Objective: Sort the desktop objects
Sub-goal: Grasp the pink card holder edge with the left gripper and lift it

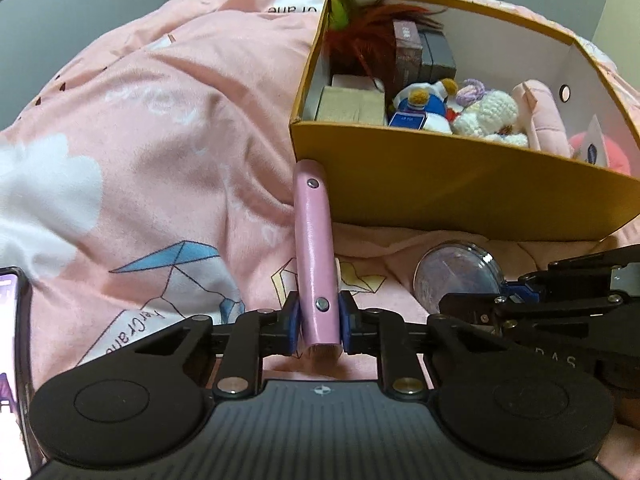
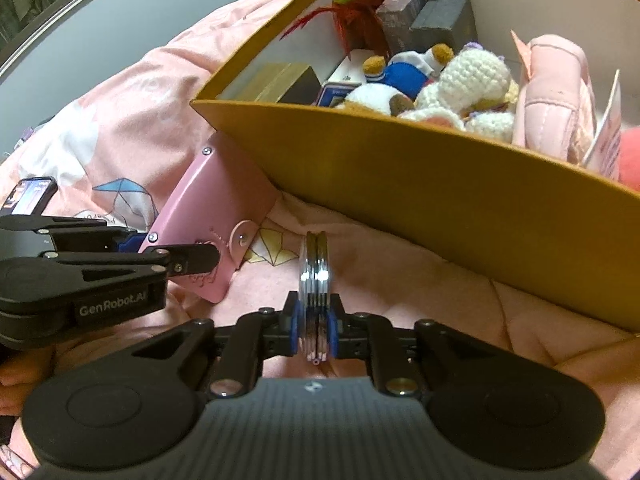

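Now each hand-held gripper pinches edge-on — left point(image 1: 319, 320) a pink case point(image 1: 314, 248), right point(image 2: 316, 326) a round compact point(image 2: 315, 292).

pink printed bedspread point(image 1: 160, 120); grey wall point(image 1: 80, 20)

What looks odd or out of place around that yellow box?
The feather toy pokes out above the rim of the yellow box, unlike everything else inside. Nothing looks spilled or broken. A pink wallet and a round compact sit outside, each clamped in a gripper.
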`<state>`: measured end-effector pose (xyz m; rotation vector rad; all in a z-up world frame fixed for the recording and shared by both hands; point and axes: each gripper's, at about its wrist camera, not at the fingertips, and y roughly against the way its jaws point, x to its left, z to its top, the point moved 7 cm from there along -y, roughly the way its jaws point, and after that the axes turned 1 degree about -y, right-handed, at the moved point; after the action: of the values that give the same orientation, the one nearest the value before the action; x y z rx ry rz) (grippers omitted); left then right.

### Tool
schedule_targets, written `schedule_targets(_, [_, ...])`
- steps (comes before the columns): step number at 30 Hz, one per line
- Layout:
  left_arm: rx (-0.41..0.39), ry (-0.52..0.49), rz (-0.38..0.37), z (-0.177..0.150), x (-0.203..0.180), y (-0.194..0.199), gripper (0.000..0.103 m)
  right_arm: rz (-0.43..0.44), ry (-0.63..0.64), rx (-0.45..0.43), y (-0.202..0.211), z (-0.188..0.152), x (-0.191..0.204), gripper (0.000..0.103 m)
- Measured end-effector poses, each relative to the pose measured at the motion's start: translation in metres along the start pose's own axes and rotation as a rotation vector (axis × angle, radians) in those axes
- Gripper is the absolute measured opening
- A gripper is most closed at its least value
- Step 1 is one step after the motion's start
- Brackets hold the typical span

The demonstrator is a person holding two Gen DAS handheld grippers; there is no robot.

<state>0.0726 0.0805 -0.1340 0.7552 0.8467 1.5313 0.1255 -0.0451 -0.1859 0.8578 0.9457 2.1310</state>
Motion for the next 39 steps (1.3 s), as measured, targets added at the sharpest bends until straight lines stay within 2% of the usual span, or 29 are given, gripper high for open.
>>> schedule_targets(6, [-0.015,-0.001,0.017,0.007,0.003,0.021,0.020,-0.003,0.007,-0.032,0.012,0.002,0.000,0.014])
schedule_targets(11, [-0.018,-0.042,0.032,0.018,0.002,0.045,0.020,-0.003,0.010,-0.042,0.020,0.002,-0.002,0.014])
schedule_targets(14, [0.028,-0.098,0.016,0.017,-0.003,0.052,0.020,-0.007,0.011,-0.047,0.022,0.002,-0.001,0.014])
schedule_targets(18, [0.114,-0.145,-0.033,0.007,-0.011,0.042,0.021,-0.007,0.004,-0.042,0.019,0.002,-0.002,0.014])
schedule_targets(22, [0.116,-0.153,-0.011,-0.003,-0.014,0.027,0.021,-0.003,-0.001,-0.031,0.017,0.000,-0.003,0.014])
schedule_targets(27, [0.171,-0.125,-0.013,-0.012,-0.009,0.015,0.022,0.000,-0.008,-0.019,0.014,-0.001,-0.005,0.015])
schedule_targets(30, [0.165,-0.113,-0.011,-0.013,-0.008,0.015,0.022,-0.005,-0.007,-0.017,0.014,-0.002,-0.005,0.020])
schedule_targets(36, [0.104,-0.133,-0.009,-0.008,-0.013,0.027,0.021,-0.025,0.008,-0.003,0.015,-0.006,-0.006,0.020])
schedule_targets(39, [0.081,-0.124,-0.016,-0.003,-0.013,0.032,0.020,-0.021,0.046,-0.001,0.019,-0.007,-0.002,0.015])
